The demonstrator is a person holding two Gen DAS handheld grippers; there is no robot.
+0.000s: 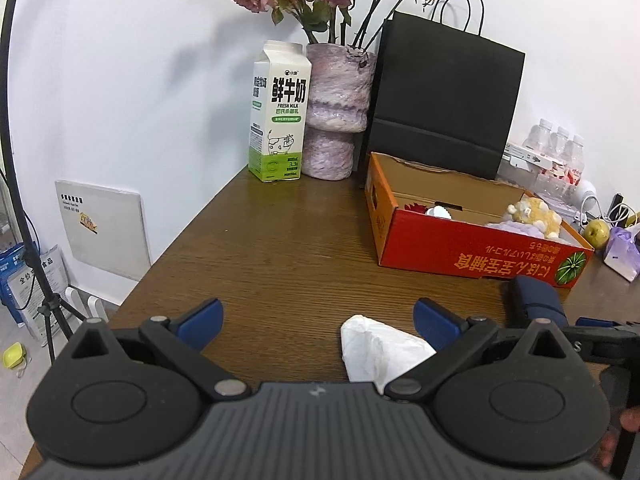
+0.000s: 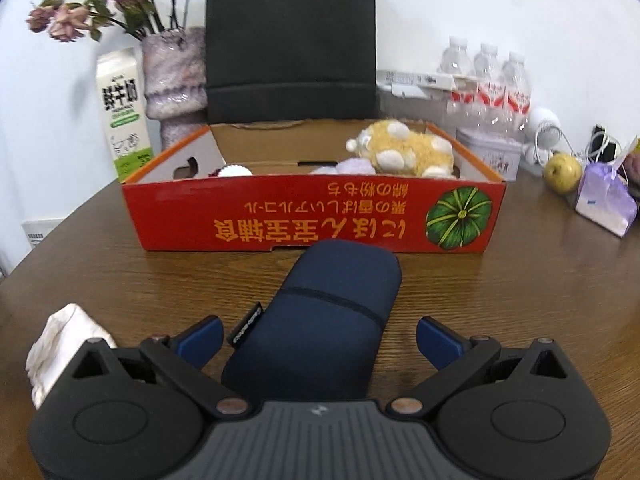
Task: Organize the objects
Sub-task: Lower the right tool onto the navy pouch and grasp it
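Jaws spread wide on the left gripper (image 1: 318,322), low over bare table (image 1: 280,240), holding nothing; a crumpled white tissue (image 1: 378,350) lies by its right finger. Right gripper (image 2: 318,340) also gapes, straddling a navy pouch (image 2: 320,320) lying lengthwise, just before the red box (image 2: 312,216).

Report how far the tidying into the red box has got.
Done: a plush toy and a white cup-like item already lie in the red box. In hand: nothing; the right tool is open around the navy pouch. Left: the pouch and the crumpled tissue beside the open left tool.
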